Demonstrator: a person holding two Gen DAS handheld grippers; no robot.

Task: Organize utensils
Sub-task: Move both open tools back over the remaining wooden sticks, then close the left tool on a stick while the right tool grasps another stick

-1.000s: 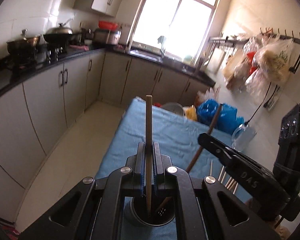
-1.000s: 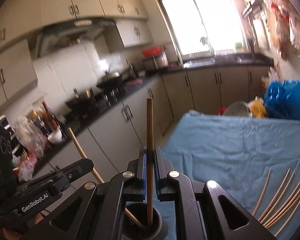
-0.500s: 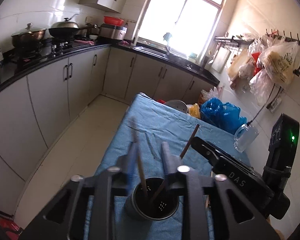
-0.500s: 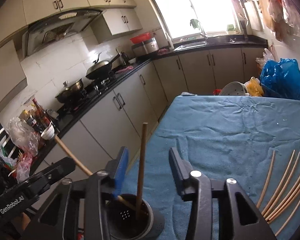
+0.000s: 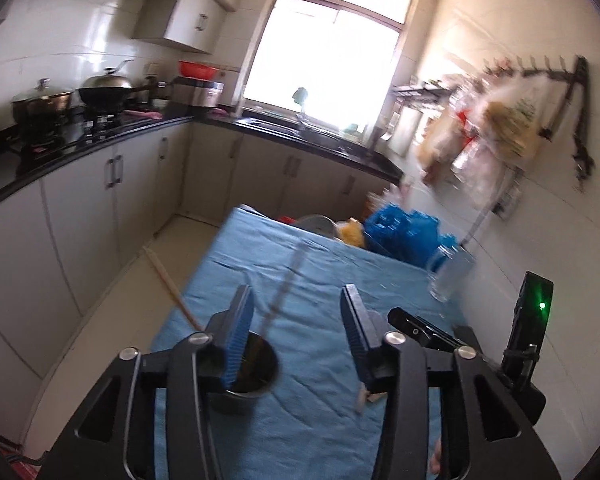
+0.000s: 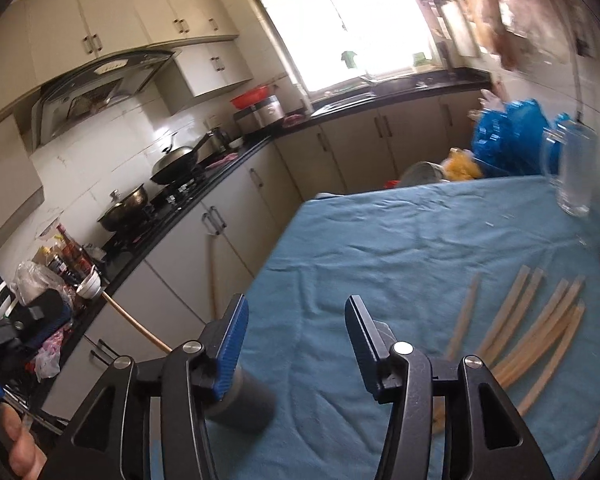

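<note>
At the table's point(image 6: 400, 240) left edge a dark cup point(image 5: 246, 376) holds two chopsticks point(image 5: 176, 300). Both the left gripper point(image 5: 296, 336) and right gripper point(image 6: 296, 340) have just been opening, fingers spread, nothing between. Loose chopsticks point(image 6: 540, 328) lie toward the right edge.

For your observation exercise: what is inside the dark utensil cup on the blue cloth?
Two chopsticks stand in the cup, leaning outward. Their lower ends and the cup's bottom are hidden by its wall and the left gripper.

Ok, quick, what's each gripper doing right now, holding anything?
Left gripper: open, holding nothing, jaws just opened.
Right gripper: open, holding nothing, jaws just opened.
</note>
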